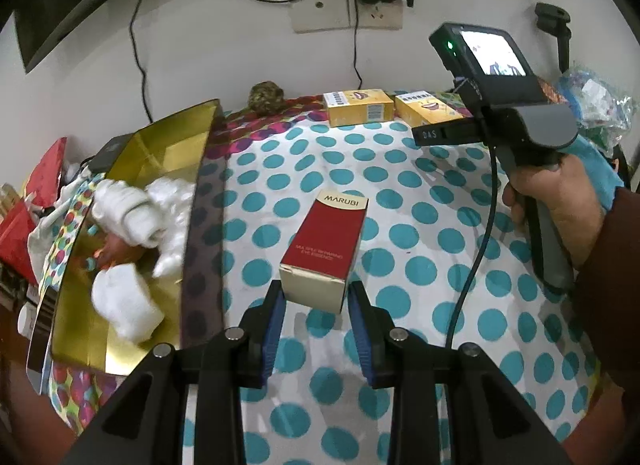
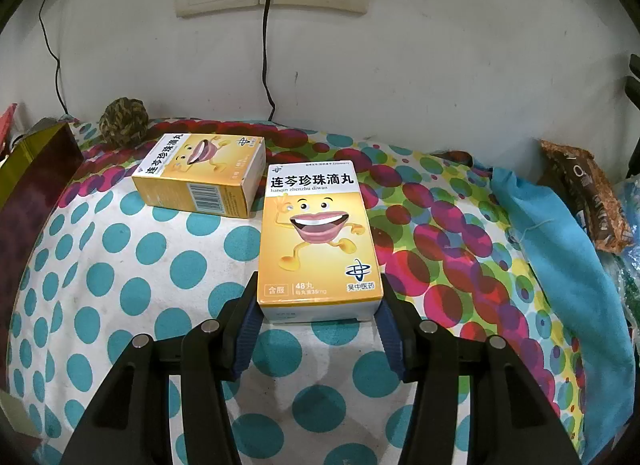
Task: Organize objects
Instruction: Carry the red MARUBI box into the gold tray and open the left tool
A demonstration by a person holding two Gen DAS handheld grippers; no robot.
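Observation:
A red MARUBI carton (image 1: pixel 324 241) is held at its near end between the blue pads of my left gripper (image 1: pixel 317 290), which is shut on it; the carton casts a shadow on the dotted cloth below. In the right wrist view my right gripper (image 2: pixel 319 286) is shut on the near end of a yellow medicine box (image 2: pixel 318 237) with a cartoon mouth. A second yellow box (image 2: pixel 204 173) lies flat just behind and to its left. Both yellow boxes (image 1: pixel 358 107) show far back in the left wrist view, where a hand (image 1: pixel 560 201) grips the right gripper's handle.
An open gold box (image 1: pixel 168 141) with white foam pieces lies at the left. A woven ball (image 2: pixel 123 121) sits by the wall under sockets and hanging cables. A blue cloth (image 2: pixel 560 257) and a brown snack bag (image 2: pixel 588 201) edge the right side.

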